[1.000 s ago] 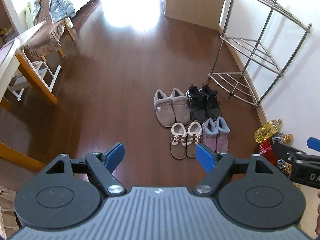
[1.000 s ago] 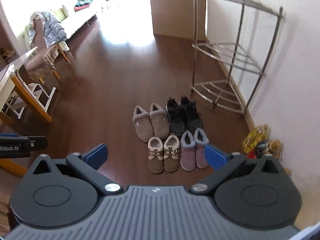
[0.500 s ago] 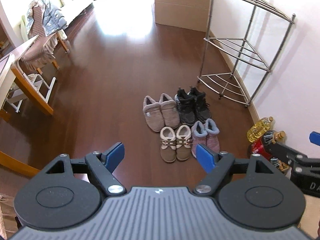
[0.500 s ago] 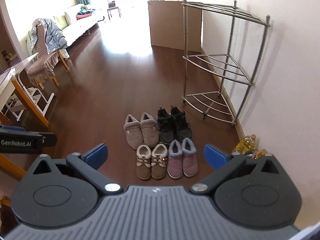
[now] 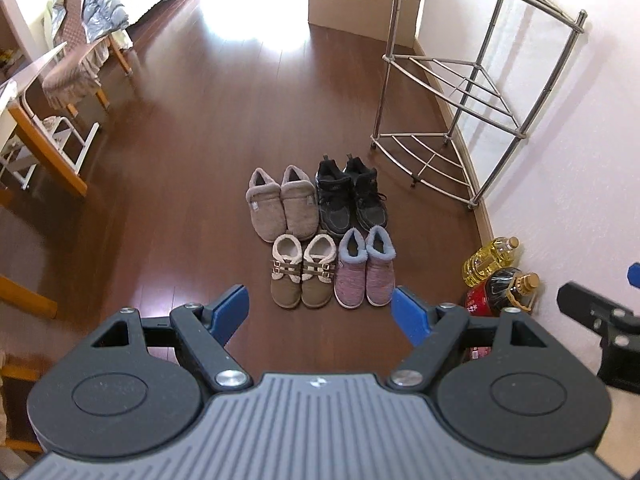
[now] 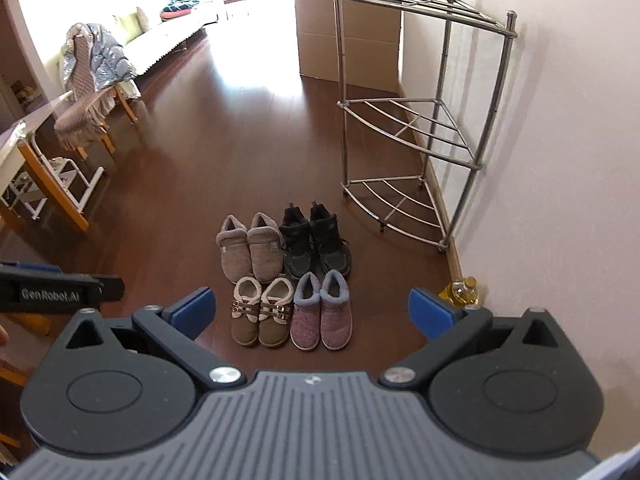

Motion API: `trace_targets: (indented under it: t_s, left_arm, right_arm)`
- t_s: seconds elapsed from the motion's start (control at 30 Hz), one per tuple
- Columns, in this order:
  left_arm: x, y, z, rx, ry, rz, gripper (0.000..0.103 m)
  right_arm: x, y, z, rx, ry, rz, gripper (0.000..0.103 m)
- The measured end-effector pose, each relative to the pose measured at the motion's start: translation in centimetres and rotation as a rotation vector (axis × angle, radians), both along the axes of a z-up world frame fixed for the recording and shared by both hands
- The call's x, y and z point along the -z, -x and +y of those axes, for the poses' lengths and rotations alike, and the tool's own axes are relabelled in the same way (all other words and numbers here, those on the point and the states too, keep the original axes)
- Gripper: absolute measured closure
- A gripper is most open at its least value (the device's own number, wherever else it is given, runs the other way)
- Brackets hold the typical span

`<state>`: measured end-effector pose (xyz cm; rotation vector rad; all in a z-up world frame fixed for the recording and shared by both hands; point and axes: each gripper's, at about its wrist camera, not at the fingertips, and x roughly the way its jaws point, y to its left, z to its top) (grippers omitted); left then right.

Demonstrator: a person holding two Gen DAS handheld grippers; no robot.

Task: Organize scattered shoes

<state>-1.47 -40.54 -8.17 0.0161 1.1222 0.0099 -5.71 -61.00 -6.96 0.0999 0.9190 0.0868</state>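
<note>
Several pairs of shoes stand side by side on the wooden floor: grey fleece slippers (image 5: 280, 204) (image 6: 250, 250), black sneakers (image 5: 352, 196) (image 6: 316, 244), brown fleece-lined shoes (image 5: 302, 272) (image 6: 262, 312) and pink-purple boots (image 5: 366, 268) (image 6: 322, 310). My left gripper (image 5: 320, 312) is open and empty, held well above and short of the shoes. My right gripper (image 6: 310, 308) is open and empty, also high above them.
A metal corner rack (image 5: 456, 92) (image 6: 412, 120) stands against the right wall behind the shoes. Oil bottles (image 5: 496, 276) (image 6: 460, 290) sit by the wall at right. A table and draped chair (image 5: 76, 64) are at left. A cardboard box (image 6: 348, 32) stands far back.
Both grippers have pulled back and tilted up; the shoes look smaller and lower in view, and more of the rack and room shows. The shoes have not moved.
</note>
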Motion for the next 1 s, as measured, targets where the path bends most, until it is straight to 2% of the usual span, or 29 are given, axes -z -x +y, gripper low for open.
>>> trace_targets:
  t_s: [0.27,0.53,0.73,0.8,0.87,1.0]
  left_arm:
    - [0.8,-1.9,-0.7,-0.041,-0.037,0.033,0.022]
    - [4.2,-6.9,1.2,-0.053,-0.034,0.116,0.022]
    - [8.2,-13.8,4.8,0.029,-0.007,0.18,0.022]
    - [9.5,-16.6,6.3,0.046,-0.01,0.21,0.022]
    - [10.8,-19.4,7.8,0.063,-0.015,0.239,0.022]
    - [13.9,-24.1,10.9,0.102,-0.033,0.298,0.022]
  right_arm:
    - [1.8,-2.8,-0.3,-0.052,-0.035,0.044,0.001]
    - [5.5,-9.5,1.5,-0.029,-0.039,0.156,0.001]
    - [8.5,-15.4,3.2,0.013,-0.027,0.25,0.002]
    - [9.7,-17.9,4.0,0.046,-0.031,0.303,0.004]
    - [11.2,-20.3,5.3,0.078,-0.051,0.364,0.013]
    - [14.0,-24.1,6.4,0.166,-0.082,0.427,0.015]
